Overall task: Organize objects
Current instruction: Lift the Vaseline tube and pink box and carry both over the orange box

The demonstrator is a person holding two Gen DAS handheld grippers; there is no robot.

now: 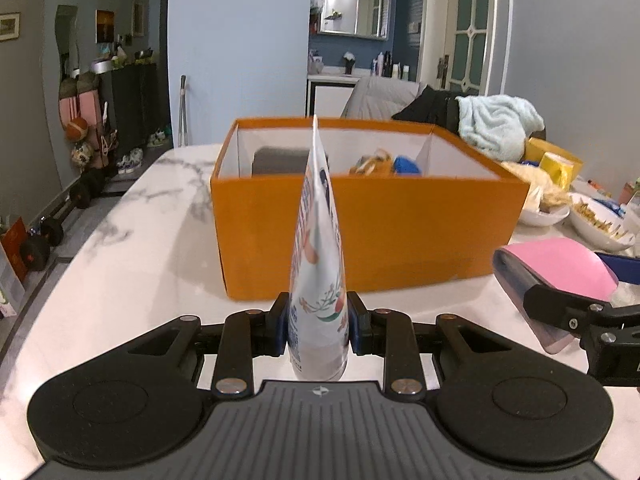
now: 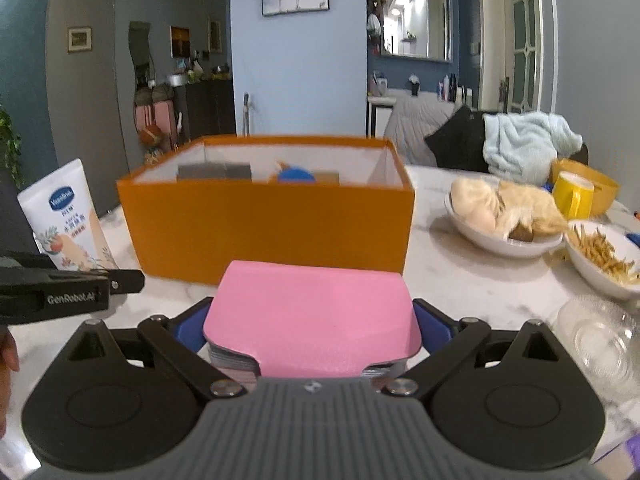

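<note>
Holding a lotion tube (image 1: 318, 240) in our left gripper (image 1: 319, 320) and a pink card wallet (image 2: 312, 320) in our right gripper (image 2: 312, 334), both clamped tight, we face the orange box (image 2: 272, 232); several items sit inside already, these two remain.

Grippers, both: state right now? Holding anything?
Left gripper: shut on the lotion tube, held upright.
Right gripper: shut on the pink card holder.

Black tongs (image 1: 319, 322) with blue pads (image 2: 426, 322), silver screws, ribbed grey housing.
</note>
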